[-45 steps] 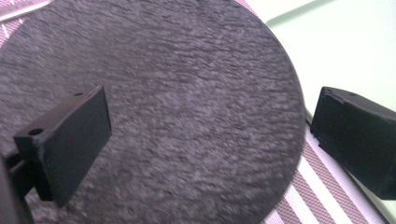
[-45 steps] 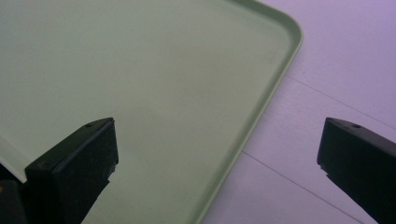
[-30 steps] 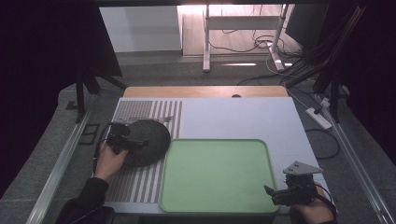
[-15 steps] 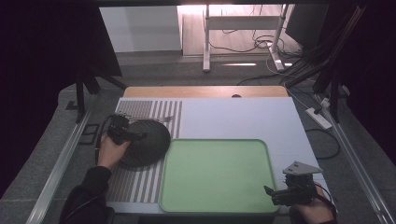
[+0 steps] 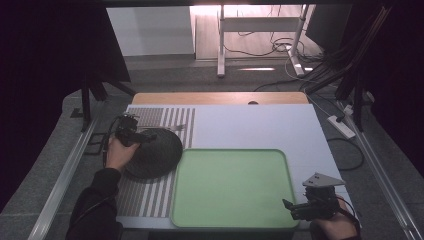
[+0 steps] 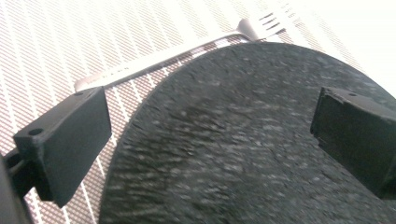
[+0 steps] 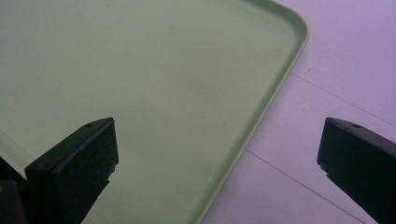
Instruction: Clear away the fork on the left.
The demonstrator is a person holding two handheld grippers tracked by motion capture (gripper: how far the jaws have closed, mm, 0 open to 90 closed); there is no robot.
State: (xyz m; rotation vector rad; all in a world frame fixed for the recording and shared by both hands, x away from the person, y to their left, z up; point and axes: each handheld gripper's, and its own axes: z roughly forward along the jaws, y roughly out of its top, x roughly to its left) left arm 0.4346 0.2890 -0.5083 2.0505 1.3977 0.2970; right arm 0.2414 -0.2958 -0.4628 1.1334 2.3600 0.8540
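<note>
Dark plate point(image 6: 261, 140), green tray point(image 7: 140, 70): unmarked.

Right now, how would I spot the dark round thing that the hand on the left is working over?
Start at the big green tray in the middle of the table. Just past its left edge, a striped mat covers the table. On it lies the plate, with the left gripper open over it: round, speckled near-black, unlike the thin silver fork lying behind it.

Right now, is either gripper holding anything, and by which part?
Nothing is held. The left gripper hangs open over the dark plate, jaws apart. The right gripper is open above the corner of the green tray.
</note>
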